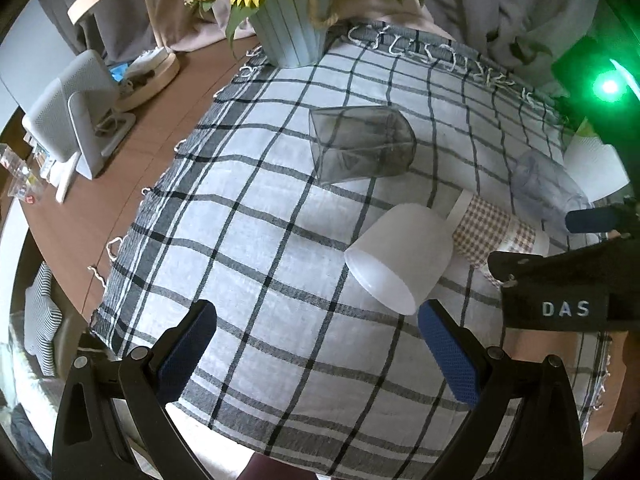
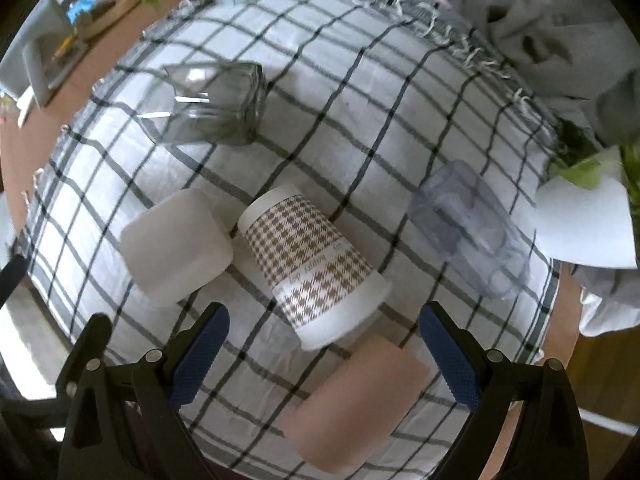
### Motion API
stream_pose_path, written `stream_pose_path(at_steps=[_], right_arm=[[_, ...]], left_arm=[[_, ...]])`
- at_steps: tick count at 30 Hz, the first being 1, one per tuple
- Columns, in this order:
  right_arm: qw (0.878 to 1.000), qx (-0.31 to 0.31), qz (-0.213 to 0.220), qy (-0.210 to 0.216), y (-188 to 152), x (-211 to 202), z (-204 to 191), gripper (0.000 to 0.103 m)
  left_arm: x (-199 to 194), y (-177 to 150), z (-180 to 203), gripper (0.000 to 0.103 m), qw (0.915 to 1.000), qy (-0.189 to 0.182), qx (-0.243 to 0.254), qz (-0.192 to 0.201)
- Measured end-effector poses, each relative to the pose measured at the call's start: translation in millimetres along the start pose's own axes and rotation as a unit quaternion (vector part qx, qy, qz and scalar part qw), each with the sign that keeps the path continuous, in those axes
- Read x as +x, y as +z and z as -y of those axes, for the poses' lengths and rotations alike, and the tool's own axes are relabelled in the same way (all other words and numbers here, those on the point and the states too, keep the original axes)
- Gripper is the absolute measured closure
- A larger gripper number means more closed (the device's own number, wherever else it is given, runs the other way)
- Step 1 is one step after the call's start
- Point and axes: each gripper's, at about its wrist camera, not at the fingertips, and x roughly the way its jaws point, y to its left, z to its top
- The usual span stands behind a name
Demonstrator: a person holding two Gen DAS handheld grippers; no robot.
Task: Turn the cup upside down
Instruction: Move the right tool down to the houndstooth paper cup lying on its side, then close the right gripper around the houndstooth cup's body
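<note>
Both pairs of jaws are spread and hold nothing: the right gripper (image 2: 324, 344) hovers tilted down over the houndstooth paper cup (image 2: 312, 264), which lies on its side between and just beyond its blue pads, while the left gripper (image 1: 316, 344) hovers to that cup's left, near the white cup (image 1: 396, 256) lying beside it. Around the houndstooth cup, on the checked cloth (image 2: 360, 100), lie a pink cup (image 2: 352, 404) nearer the camera, a clear bluish cup (image 2: 468, 232) to its right and a grey square glass (image 2: 212, 104) beyond it; past the cloth's far edge stands a pale blue flowerpot (image 1: 292, 28) on the brown table (image 1: 160, 120).
</note>
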Motion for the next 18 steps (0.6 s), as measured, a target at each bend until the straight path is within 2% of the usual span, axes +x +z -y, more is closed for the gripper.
stream_pose_path(at_steps=[8, 13, 18], right_arm=[[0.998, -0.036, -0.047, -0.008, 19.3, 32.3, -4.9, 0.009], [0.997, -0.042, -0.056, -0.011, 24.2, 43.0, -9.8, 0.014], [0.998, -0.034, -0.055, -0.005, 26.5, 51.6, -9.0, 0.023]], left_arm=[[15.0, 4.0, 4.5, 0.0, 0.9999, 0.002, 0.0, -0.017], [21.1, 3.6, 4.7, 0.0, 0.9997, 0.005, 0.001, -0.023], [24.6, 1.7, 1.5, 0.0, 0.9996, 0.009, 0.002, -0.025]])
